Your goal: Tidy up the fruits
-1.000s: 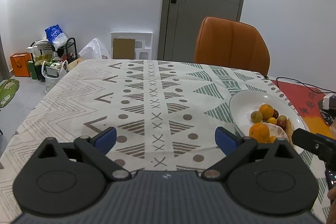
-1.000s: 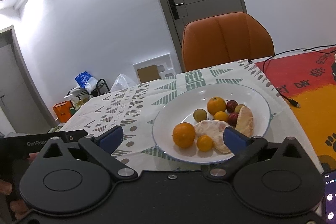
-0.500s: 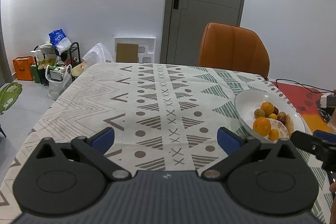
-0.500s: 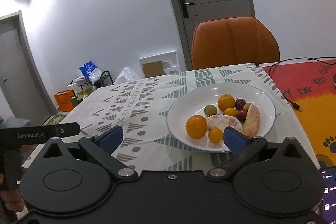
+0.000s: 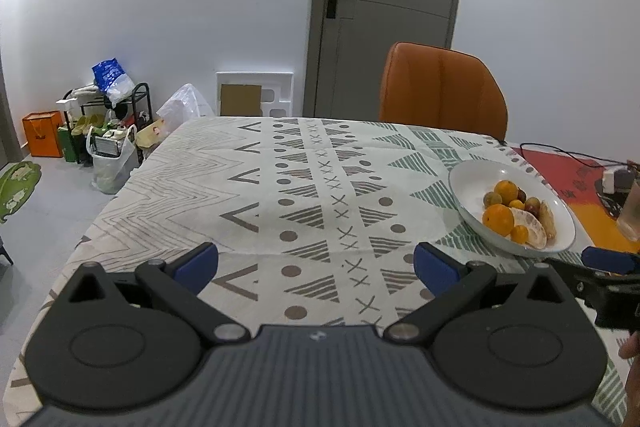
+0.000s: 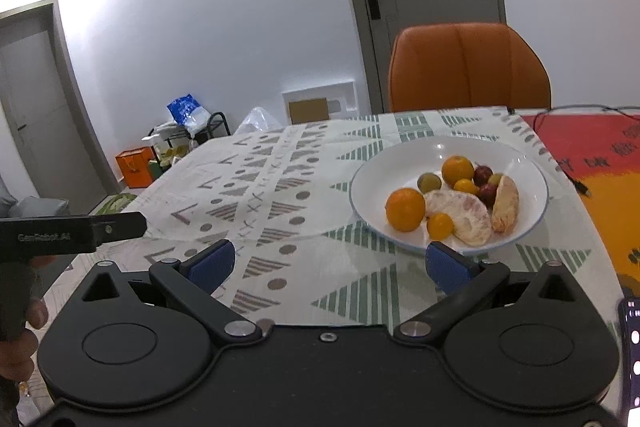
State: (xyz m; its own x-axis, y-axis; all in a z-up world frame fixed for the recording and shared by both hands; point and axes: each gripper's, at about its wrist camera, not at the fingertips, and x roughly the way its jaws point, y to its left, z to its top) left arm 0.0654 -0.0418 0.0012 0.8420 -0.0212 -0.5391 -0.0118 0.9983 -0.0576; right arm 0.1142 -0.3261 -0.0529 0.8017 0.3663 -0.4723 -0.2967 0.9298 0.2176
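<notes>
both my grippers are spread wide, nothing between the blue pads. my left gripper [image 5: 316, 263] hovers over the patterned cloth [image 5: 320, 195] on the bench, well left of the fruit. my right gripper [image 6: 330, 263] sits just short of the near rim of the white plate [image 6: 524, 163], right pad almost under the rim in view.

fruit is all on that plate, right-hand part of the bench, piled toward the plate's right half:
- big orange [image 6: 405, 209] at the near left, a second orange [image 6: 458, 169] at the back
- two small yellow-orange citrus, one near [image 6: 440, 225], one mid-pile [image 6: 466, 185]
- a greenish round fruit [image 6: 429, 182] at the back left, two dark red ones [image 6: 483, 173] beside the back orange
- peeled citrus segment [image 6: 460, 213] — long axis runs from mid-plate down toward the near right rim, lying flat
- second wedge [image 6: 506, 203] stands on edge, long axis running front to back, curved rind side to the right

the round fruit have no readable heading.

writing: "GenRobot.AI" on the side of the left gripper body [image 6: 72, 231] seen from the right wrist view. red-and-orange mat [image 6: 592, 155] right of the cloth has dark lettering, too skewed to read, and a paw print. black cable [image 6: 576, 109] crosses it.

orange chair [image 6: 468, 67] at the far edge of the bench, grey door behind it.
</notes>
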